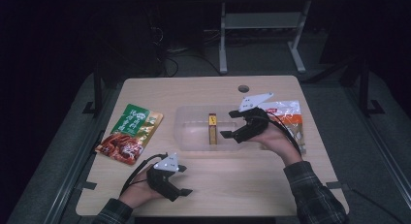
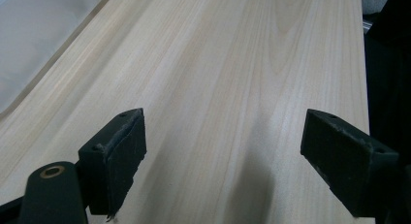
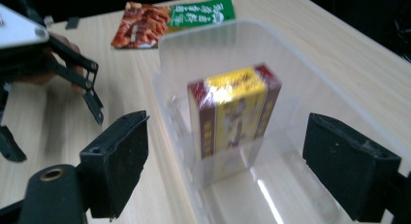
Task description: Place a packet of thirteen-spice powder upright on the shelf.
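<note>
The red and yellow box [image 3: 234, 118] stands on end inside the clear plastic tub [image 3: 167, 95] in the middle of the frame, just ahead of the right gripper [image 1: 231, 123], whose spread fingers [image 3: 115, 163] hold nothing.

Room: dim, nearly black beyond the table [image 1: 203, 185] — floor and desk legs barely readable in the high view.
Light source: from overhead, pooling on the pale wood; edges of the high view fall off into dark.
Glare: a bright streak on the floor of the clear plastic tub [image 3: 271, 204], and a sheen on the wrapped yellow box [image 3: 235, 115].
Shadows: a soft grey patch on the wood between the left gripper [image 2: 223, 166] jaws.
Blur: right gripper view soft and smeared — box print unreadable; the red-and-green packet [image 3: 169, 20] fuzzy.
Sharpness: wood grain crisp in the left gripper view.
</note>
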Demonstrator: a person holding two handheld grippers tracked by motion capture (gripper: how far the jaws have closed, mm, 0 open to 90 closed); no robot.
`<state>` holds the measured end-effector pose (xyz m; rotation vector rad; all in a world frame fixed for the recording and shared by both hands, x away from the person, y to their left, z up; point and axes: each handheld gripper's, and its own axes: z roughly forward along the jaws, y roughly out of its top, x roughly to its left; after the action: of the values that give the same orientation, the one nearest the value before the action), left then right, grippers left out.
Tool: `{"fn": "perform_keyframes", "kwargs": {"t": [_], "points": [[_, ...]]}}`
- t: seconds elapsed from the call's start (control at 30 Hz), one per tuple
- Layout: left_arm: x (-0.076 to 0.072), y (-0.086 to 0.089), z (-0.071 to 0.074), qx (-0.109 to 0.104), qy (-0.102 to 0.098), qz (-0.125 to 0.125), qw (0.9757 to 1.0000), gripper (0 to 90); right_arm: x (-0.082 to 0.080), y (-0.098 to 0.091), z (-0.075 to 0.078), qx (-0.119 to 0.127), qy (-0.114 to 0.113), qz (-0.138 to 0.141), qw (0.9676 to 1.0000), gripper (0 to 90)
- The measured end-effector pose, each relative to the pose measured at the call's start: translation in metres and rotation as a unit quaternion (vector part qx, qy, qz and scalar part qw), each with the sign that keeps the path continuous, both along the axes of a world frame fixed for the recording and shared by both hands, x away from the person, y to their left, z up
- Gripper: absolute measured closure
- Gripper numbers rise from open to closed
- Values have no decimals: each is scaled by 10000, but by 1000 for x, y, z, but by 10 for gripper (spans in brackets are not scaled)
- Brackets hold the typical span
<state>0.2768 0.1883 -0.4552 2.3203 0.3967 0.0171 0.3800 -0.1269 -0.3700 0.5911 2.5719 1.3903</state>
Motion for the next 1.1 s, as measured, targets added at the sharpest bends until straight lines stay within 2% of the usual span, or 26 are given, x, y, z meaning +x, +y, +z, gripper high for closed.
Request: {"fn": "perform_keyframes", "kwargs": {"t": [0.2, 0.23, 0.3, 0.53, 0.63, 0.7, 0.8, 0.93, 1.1], "points": [[0, 1, 0, -2, 48, 60, 10000, 159, -24, -4, -8, -138, 66, -238, 9996, 189], [1, 2, 0, 13, 35, 80, 10000, 159, -32, -5, -11, -209, 63, -233, 9995, 204], [1, 2, 0, 13, 39, 70, 10000, 159, -35, -6, -13, -254, 59, -218, 9994, 205], [1, 2, 1, 27, -6, 94, 10000, 159, -67, -6, -30, -390, 103, -281, 9988, 215], [2, 3, 1, -1, 8, 146, 9999, 159, -82, -9, -38, -356, 105, -409, 9985, 220], [1, 3, 1, -25, 39, 178, 9998, 159, -85, -11, -41, -363, 65, -428, 9984, 226], [1, 2, 0, -21, 36, 182, 9998, 159, -91, -16, -48, -321, 253, -481, 9980, 227], [1, 4, 1, -1, 12, 205, 9998, 160, -101, -20, -59, -490, 318, -565, 9967, 227], [4, 9, 3, 42, -38, 276, 9996, 163, -107, -26, -66, -519, 353, -641, 9960, 226]]}}
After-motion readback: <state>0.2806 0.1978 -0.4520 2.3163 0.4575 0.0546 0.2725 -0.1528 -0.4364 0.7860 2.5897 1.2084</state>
